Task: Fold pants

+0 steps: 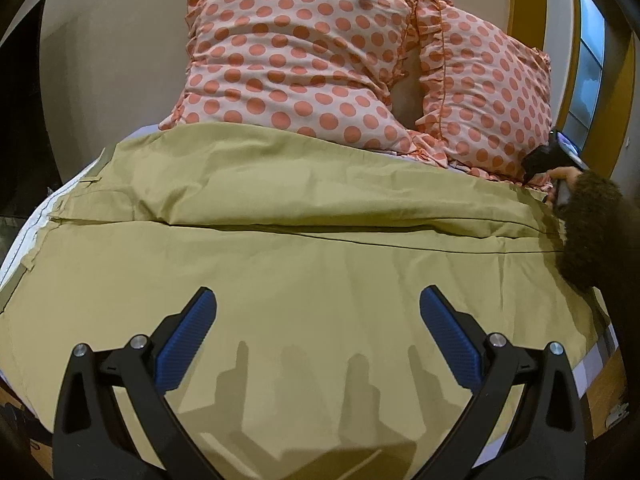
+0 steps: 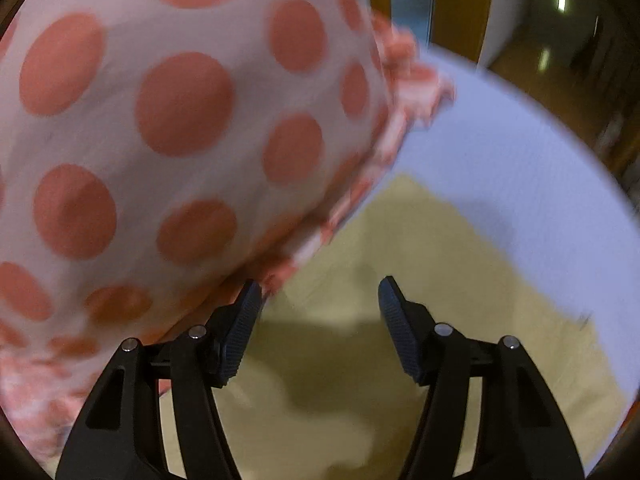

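Observation:
Khaki pants (image 1: 280, 240) lie spread flat across the bed, folded lengthwise with one leg over the other. My left gripper (image 1: 318, 300) is open and empty just above the near part of the pants. My right gripper (image 2: 320, 292) is open and empty above a far corner of the pants (image 2: 420, 280), its left finger close against a pillow. The right gripper also shows at the right edge of the left wrist view (image 1: 560, 184), held by a fuzzy dark sleeve.
Two polka-dot pillows (image 1: 300, 60) (image 1: 488, 92) lean against the wall behind the pants. One pillow (image 2: 160, 140) fills the left of the right wrist view. White sheet (image 2: 500, 140) shows past the pants. The bed's wooden edge (image 1: 604, 384) is at right.

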Demonstrator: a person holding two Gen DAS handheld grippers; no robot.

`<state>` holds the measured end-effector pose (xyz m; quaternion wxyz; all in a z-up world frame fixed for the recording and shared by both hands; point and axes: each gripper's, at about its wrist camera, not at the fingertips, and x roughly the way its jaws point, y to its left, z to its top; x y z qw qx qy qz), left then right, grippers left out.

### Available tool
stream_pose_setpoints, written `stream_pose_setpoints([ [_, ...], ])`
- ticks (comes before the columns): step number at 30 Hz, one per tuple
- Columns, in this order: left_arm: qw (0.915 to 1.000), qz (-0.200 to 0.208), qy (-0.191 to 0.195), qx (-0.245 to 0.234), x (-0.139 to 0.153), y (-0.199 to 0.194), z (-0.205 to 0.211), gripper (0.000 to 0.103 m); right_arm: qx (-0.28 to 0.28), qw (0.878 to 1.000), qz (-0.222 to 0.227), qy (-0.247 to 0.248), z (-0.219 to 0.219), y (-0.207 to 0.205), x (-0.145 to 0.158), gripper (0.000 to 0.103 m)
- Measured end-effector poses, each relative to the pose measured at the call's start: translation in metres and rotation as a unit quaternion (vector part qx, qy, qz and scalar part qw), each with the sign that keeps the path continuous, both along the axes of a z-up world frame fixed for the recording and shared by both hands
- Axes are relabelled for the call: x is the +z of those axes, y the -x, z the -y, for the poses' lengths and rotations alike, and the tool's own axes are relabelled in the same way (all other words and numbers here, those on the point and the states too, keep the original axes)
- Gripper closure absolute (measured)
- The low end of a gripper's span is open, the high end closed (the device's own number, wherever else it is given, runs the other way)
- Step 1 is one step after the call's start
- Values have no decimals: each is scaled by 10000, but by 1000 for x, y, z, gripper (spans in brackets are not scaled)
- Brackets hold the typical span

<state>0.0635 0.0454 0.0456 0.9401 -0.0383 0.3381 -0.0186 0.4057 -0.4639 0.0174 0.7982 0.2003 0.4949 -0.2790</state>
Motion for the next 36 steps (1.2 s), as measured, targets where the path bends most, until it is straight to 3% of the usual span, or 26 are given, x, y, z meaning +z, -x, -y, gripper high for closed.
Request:
stream_pose_setpoints([
  [2,10000,-9,-16,29,-2,-3,-2,2,323,9987,159,358,-6,0,-5,45],
  [4,10000,-11,17,71,-3,-4,-5,2,532,9969,412,401,-3,7,-9,55],
  [5,9999,-7,60,85,-4,-5,-7,2,542,9963,496,437,1,11,-11,79],
  [7,9998,3,144,144,-4,-7,-10,2,490,9953,799,227,17,20,-15,90],
  [10,9994,-11,234,240,-3,-5,-15,2,328,9899,1289,-492,43,36,-23,99],
  [14,9989,76,266,387,2,7,-23,2,232,9639,2255,-1399,68,80,-20,99],
  [18,9976,251,381,526,10,20,-36,2,442,9222,3165,-2179,81,161,0,99],
  [19,9971,302,424,554,13,23,-40,2,474,9093,3369,-2396,82,199,3,99],
  [21,9958,450,453,649,21,27,-50,2,434,8988,3489,-2619,78,256,7,99],
  [23,9946,588,519,686,30,28,-58,2,328,9034,3287,-2733,73,284,7,99],
  [27,9907,794,874,675,46,16,-77,2,-3,9072,2544,-3349,70,317,-30,94],
  [28,9906,766,917,669,48,12,-79,2,-7,9070,2490,-3395,70,316,-34,91],
  [30,9907,673,996,644,49,3,-85,2,23,9031,2517,-3478,66,317,-35,71],
  [32,9894,619,1157,618,48,-5,-94,2,85,9023,2551,-3475,63,319,-31,59],
  [36,9851,367,1578,577,43,-31,-105,2,101,9096,2523,-3299,61,308,-28,59],
])
